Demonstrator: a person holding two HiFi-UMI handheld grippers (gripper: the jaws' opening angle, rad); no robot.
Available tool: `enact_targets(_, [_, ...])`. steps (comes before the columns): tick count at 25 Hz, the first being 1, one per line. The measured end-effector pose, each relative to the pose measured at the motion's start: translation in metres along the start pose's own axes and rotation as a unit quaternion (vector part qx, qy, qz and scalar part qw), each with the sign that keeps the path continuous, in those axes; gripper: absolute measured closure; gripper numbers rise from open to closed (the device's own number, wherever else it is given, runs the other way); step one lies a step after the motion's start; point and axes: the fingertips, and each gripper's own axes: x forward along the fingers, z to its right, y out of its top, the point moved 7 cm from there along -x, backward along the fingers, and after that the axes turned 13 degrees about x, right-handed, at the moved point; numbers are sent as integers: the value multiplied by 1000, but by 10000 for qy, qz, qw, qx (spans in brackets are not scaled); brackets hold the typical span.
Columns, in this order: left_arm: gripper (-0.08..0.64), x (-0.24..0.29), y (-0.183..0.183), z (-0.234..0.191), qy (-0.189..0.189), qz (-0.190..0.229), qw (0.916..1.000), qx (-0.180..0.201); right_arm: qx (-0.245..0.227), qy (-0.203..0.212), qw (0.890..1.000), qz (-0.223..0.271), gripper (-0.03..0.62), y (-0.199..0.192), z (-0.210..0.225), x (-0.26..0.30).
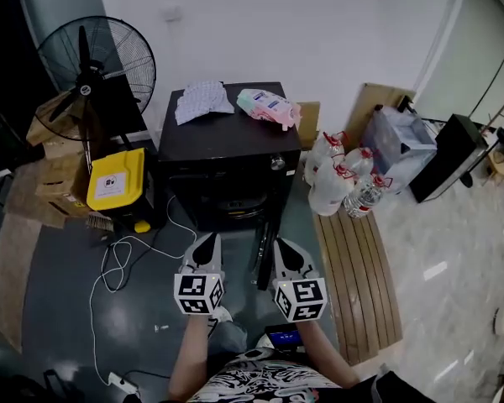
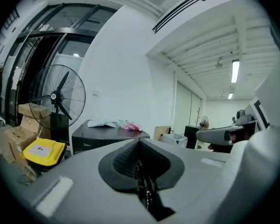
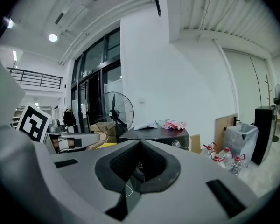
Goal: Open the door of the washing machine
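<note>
The black washing machine [image 1: 227,141] stands against the white wall, straight ahead of the person. Its door is on the shadowed front face turned toward the grippers. That face is seen so steeply in the head view that it cannot be settled whether the door is latched. A pedestal fan [image 1: 97,65] is placed to its left, and a slatted wooden board [image 1: 353,275] is laid on the floor to its right. Cardboard boxes [image 1: 55,154] and a yellow case [image 1: 116,179] are stacked below the fan.

The left gripper [image 1: 207,248] and the right gripper [image 1: 286,254] are held side by side, well short of the machine. The jaws of each are pressed together with nothing between them.

Several things could go wrong. No handle can be taken until one pair of jaws is spread, so a closed tip would only be pushed against the front. The handle could be missed because the front is dark. The water bottles [image 1: 344,175] are crowded just beside the machine's right side and could be knocked over by a swinging door. The white cable [image 1: 118,263] looped on the floor could be caught underfoot. A hard tug could shake the patterned cloth [image 1: 203,101] and the pink packet [image 1: 269,107] off the top.

One machine, one fan, one board, one yellow case, four bottles, two grippers and two soft items on the lid are counted.
</note>
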Motion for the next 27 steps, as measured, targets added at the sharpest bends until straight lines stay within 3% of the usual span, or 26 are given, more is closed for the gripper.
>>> enact_targets(5, [560,-17,2,-3,186,-33,9994,-305,-56,22,10000,23,591,1,-4,-10])
enact_targets(12, [560,-27,8,-6,185,209,9993,-238,-80,43,10000,20,591,2,-6,-7])
enact_targets(17, [560,-29,5,-10,150,228,9987,-422,-36,133,9999,-14,591,-3,-7,-4])
enact_targets(27, [560,-29,1,-19,309,266,9983,-407,-89,80,9998,-149,591,-10,1,-4])
